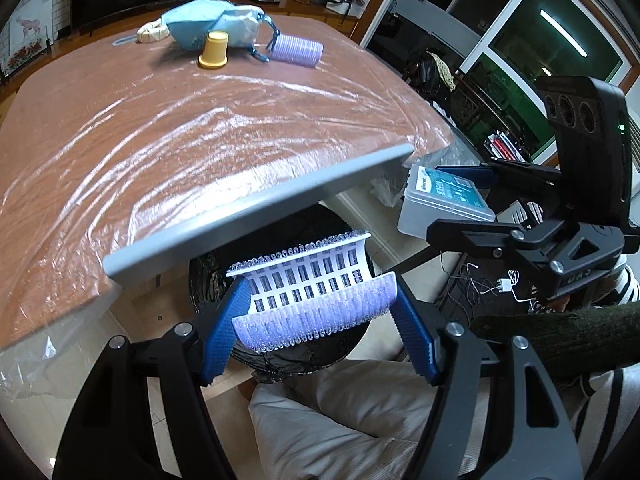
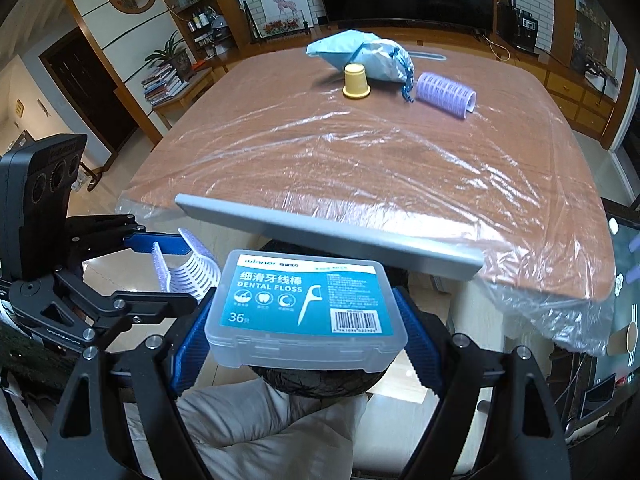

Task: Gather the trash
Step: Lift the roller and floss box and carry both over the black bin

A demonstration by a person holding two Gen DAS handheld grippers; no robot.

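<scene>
Both claws hang over the black bin (image 1: 280,344) near the table: the left claw (image 1: 316,312) grips a hair roller (image 1: 312,300), the right claw (image 2: 306,320) a floss box (image 2: 306,308), ready to drop.

Brown table (image 2: 400,168) under crinkled clear plastic sheet (image 2: 560,312). Grey board (image 2: 320,232) along its near edge. Beyond: giraffe picture (image 2: 285,4) against white brick wall, potted plant (image 2: 172,56), stacked books (image 2: 164,84), dark doorway (image 2: 80,92) at left.
</scene>
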